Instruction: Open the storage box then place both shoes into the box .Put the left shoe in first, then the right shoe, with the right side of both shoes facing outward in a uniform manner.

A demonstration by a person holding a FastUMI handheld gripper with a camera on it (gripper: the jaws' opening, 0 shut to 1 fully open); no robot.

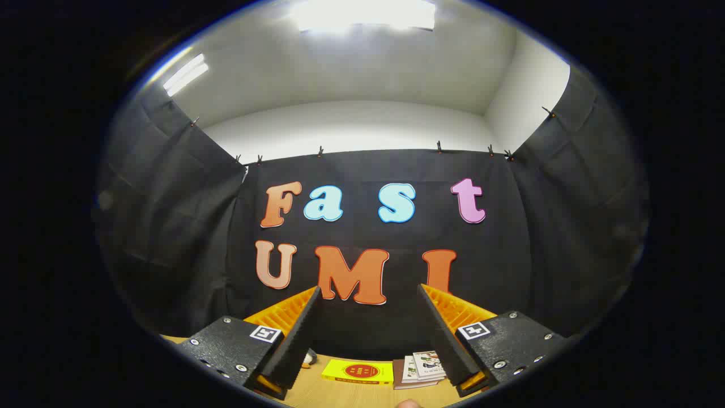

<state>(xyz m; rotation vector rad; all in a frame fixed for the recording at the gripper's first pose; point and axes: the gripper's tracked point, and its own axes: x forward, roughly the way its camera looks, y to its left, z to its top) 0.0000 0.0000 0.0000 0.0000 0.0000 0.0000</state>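
Hand-held gripper (368, 297): raised above the worktop (351, 394), fingers spread wide apart, nothing held between them. Between and below the fingers, on the worktop: yellow box (358, 372), flat; just beside it, small stack of booklets (420, 368). Beyond: black cloth wall (510, 255), clipped along top; white ceiling with lit panels.

No legible text on the objects. A yellow box (358, 372) on the tabletop (351, 394), near its far edge, carries a red oval label; its print is too small to read. The booklets (422, 367) just beside it show printed covers, also unreadable. Each claw (368, 317) finger mount bears a square black-and-white marker (265, 333), without characters.
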